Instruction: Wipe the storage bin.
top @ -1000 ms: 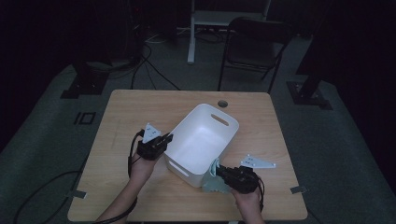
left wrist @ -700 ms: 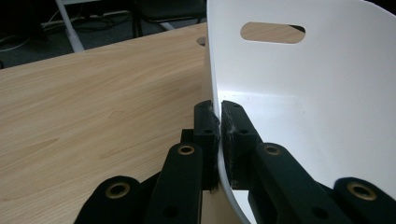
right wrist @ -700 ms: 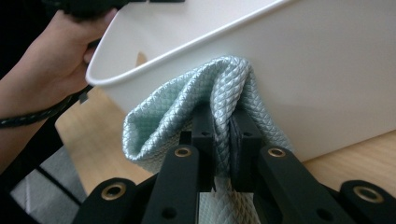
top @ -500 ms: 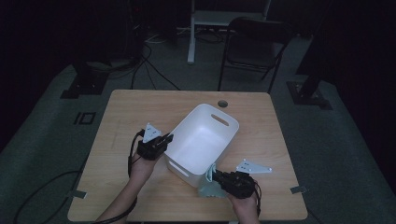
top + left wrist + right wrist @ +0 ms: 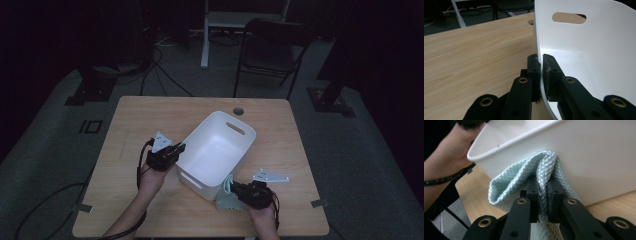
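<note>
The left gripper pinches the white plastic bin's rim mid-table; the right gripper pinches a mint quilted pouch against the bin's wall, near the table's front edge.

No legible text, label, brand, number or sign appears in any of the views. The white bin, the pale green quilted cloth, the wooden table and the black gripper jaws carry plain surfaces. The dark square outline on the floor, at about 9 o'clock from the table, holds no readable characters.
</note>
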Motion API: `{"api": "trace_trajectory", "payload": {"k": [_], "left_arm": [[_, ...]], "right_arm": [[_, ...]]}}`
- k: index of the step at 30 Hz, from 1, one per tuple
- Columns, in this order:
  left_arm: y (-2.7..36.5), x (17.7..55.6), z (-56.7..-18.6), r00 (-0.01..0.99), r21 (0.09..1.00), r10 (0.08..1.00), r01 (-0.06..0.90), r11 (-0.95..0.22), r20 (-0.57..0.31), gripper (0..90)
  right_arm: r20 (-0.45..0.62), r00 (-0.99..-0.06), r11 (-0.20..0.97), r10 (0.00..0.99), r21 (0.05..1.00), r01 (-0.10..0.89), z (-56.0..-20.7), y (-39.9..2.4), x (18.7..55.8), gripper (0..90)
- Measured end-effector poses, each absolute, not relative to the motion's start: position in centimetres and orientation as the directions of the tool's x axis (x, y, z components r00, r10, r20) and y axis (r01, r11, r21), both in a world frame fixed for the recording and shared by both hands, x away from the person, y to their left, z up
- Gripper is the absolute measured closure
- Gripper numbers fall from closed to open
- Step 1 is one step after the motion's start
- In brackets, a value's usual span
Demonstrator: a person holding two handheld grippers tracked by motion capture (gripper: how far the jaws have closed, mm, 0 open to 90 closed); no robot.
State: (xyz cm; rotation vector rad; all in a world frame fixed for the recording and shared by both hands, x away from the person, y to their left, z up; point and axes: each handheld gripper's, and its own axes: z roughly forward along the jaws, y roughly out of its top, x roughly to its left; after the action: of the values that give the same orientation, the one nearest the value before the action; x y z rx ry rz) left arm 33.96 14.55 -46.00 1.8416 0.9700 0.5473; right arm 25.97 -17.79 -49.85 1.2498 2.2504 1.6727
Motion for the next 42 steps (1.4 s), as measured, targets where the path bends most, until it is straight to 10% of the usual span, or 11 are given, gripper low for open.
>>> {"api": "trace_trajectory", "payload": {"k": [18,42], "left_arm": [[14.5,34.0,-46.0,0.592,0.892,0.805,0.384,-0.236,-0.042,84.4],[14.4,34.0,-46.0,0.62,0.892,0.784,0.367,-0.263,-0.024,84.6]], "right_arm": [[0.358,-0.484,-0.101,0.798,0.872,0.479,-47.3,-25.4,32.0,82.6],[0.37,-0.384,-0.116,0.846,0.831,0.545,-49.7,-24.5,36.3,82.5]]}}
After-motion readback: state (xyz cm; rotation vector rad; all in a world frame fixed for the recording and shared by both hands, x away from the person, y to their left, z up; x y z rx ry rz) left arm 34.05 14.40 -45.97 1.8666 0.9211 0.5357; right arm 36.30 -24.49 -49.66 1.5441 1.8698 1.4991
